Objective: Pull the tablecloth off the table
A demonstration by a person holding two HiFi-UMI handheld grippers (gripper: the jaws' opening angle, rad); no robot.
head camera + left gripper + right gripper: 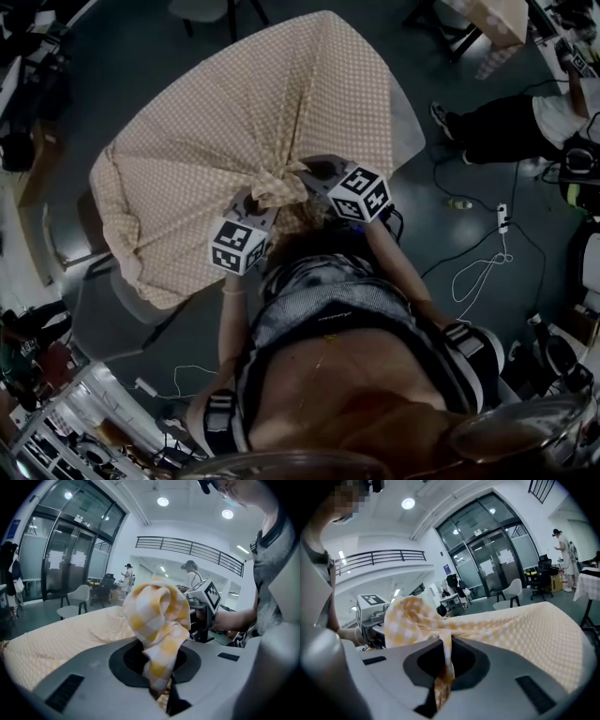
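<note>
A yellow-and-white checked tablecloth [253, 112] covers the table, and its near edge is gathered into a bunch [278, 186] in front of me. My left gripper [263, 201] is shut on that bunch from the left; in the left gripper view a thick wad of cloth [157, 620] rises from between the jaws. My right gripper [317, 176] is shut on the same gathered edge from the right, a thin twisted strip of cloth [446, 653] pinched in its jaws. The two grippers sit close together. From the grip, the cloth fans out in taut folds over the table.
The table's pale edge [410, 127] shows at the right, beyond the cloth. A seated person's legs [487, 127] are at the upper right. Cables and a power strip [501, 217] lie on the floor to the right. Cluttered shelving [56, 431] stands at the lower left.
</note>
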